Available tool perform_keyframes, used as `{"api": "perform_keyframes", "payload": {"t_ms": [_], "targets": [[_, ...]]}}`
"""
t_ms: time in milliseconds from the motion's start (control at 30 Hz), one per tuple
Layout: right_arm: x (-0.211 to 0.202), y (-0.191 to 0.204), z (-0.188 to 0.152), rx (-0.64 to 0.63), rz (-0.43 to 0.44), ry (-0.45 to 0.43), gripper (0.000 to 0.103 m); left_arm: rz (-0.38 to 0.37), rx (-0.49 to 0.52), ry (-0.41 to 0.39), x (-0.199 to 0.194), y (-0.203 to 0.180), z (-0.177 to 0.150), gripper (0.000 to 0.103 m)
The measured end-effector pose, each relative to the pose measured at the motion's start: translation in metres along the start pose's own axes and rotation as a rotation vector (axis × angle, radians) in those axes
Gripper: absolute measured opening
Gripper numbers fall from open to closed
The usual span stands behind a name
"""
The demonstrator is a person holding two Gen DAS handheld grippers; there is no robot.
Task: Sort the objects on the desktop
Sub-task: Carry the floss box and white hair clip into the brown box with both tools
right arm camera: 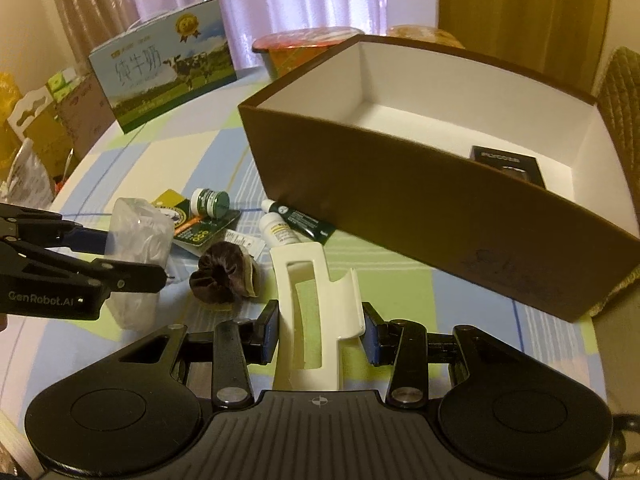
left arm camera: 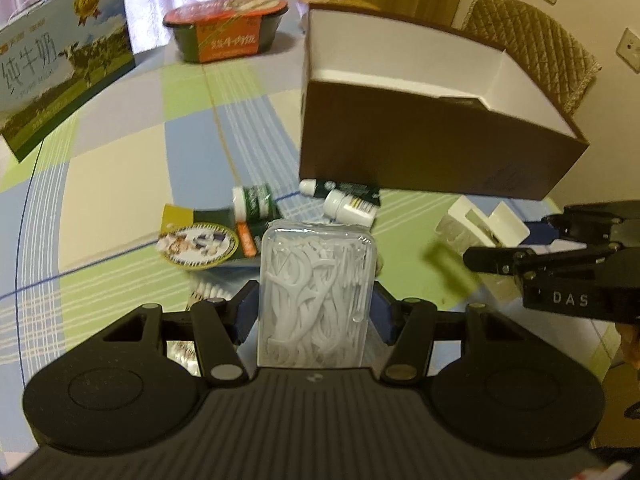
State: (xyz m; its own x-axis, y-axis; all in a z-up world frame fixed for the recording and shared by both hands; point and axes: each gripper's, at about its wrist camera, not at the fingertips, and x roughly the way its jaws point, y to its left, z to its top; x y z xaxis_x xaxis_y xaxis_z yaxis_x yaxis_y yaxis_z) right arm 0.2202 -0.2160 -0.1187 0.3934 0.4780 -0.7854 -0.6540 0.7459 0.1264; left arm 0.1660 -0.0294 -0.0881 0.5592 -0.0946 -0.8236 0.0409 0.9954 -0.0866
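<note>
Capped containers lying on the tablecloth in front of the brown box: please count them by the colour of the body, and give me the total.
Green jar: 1
White bottle: 1
Dark tube: 1
Total: 3

tablecloth (left arm camera: 120,168): green-blue-cream checks | box (right arm camera: 400,204): brown, white inside | holder (right arm camera: 308,280): cream | scrunchie (right arm camera: 222,276): dark brown

"DAS" is printed on the right gripper (left arm camera: 532,236), "GenRobot.AI" on the left gripper (right arm camera: 132,256) (white on black); the milk carton (right arm camera: 168,76) reads 纯牛奶.
</note>
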Motion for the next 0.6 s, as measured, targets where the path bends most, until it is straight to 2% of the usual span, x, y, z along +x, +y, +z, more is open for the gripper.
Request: {"api": "perform_keyframes", "payload": {"t_ms": [300, 600], "targets": [[-0.036, -0.022, 0.018, 0.108, 0.055, -0.057, 0.038, -0.032, 0.024, -0.047, -0.009, -0.018, 0.03, 0.053], [-0.063, -0.057, 0.057, 0.196, 0.086, -0.159, 0.038, -0.053, 0.057, -0.147, -0.02, -0.039, 0.08, 0.053]]}}
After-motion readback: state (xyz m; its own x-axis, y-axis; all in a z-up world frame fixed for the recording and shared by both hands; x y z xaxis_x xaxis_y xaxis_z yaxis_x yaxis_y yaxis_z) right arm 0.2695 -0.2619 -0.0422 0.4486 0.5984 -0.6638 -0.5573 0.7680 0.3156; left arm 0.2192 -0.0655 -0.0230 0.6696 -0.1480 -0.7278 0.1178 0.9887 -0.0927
